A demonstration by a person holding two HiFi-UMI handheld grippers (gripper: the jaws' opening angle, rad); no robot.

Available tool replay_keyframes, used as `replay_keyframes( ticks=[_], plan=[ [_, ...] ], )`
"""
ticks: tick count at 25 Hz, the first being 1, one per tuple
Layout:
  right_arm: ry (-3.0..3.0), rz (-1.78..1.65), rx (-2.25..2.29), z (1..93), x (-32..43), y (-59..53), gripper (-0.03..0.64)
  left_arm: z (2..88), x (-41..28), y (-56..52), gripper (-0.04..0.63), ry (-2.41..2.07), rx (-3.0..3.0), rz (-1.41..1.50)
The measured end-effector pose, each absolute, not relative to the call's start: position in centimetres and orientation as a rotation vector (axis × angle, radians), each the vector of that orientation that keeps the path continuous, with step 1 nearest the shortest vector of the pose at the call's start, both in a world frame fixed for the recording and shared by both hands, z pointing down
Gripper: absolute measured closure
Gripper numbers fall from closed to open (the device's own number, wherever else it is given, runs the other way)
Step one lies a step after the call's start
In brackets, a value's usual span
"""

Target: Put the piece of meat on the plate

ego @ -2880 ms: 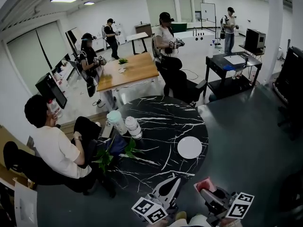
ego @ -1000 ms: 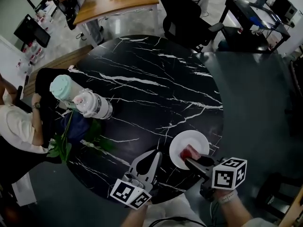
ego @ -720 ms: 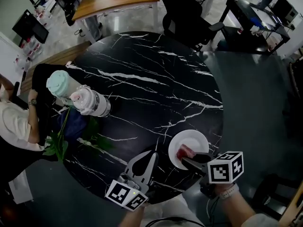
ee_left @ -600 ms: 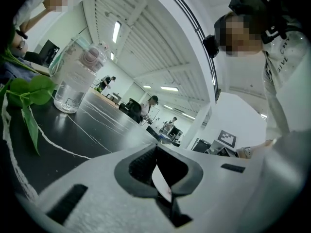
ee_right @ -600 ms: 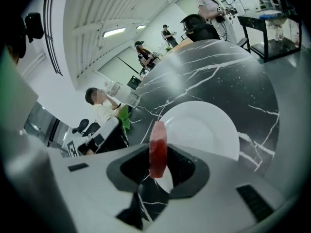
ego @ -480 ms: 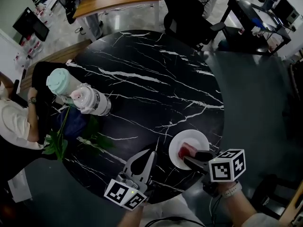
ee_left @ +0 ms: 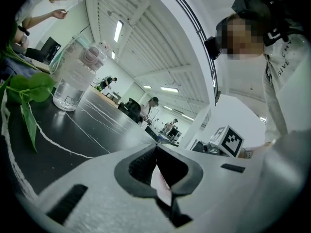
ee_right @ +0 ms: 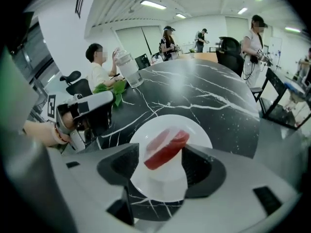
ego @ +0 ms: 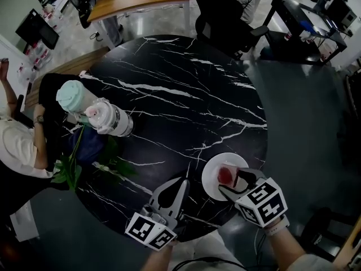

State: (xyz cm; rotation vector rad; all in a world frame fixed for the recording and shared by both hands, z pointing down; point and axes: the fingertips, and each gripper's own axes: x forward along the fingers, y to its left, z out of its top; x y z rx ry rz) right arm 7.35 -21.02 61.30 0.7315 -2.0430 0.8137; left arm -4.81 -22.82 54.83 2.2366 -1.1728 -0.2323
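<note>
A red piece of meat [ego: 227,174] lies on the white plate [ego: 211,188] near the front edge of the black marble table [ego: 180,95]. My right gripper [ego: 234,181] points steeply down over the plate. Its jaws have just been opening and now stand wide on either side of the meat [ee_right: 165,147], with no pad pressing on it. White plate [ee_right: 170,123] shows beyond and under the meat. My left gripper [ego: 181,183] rests level at the table's front, left of the plate; its tips [ee_left: 156,149] meet, with nothing held.
A clear bottle [ego: 113,123] and a mint-lidded tumbler [ego: 73,97] stand at the table's left with a green leafy stem [ego: 73,171]. A person [ego: 17,145] sits beside them. Chairs and desks stand beyond the table's far side.
The right gripper has rolled and its jaws have spread apart, letting go of the meat, which now lies on the plate. The left gripper has stayed put.
</note>
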Motion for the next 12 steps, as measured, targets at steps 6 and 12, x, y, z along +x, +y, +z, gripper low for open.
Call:
replay_keyframes(
  ticks=[6,12],
  plan=[
    [-2.013,0.739,0.745,61.2,8.3,-20.6,0.345,54.6,-4.8,-22.5,0.586,-1.165,2.233,-0.244],
    [-1.984,0.740,0.743,61.3,9.2,-19.0,0.341,54.2,-4.5,-21.6,0.586,-1.150,2.242,-0.246]
  ],
)
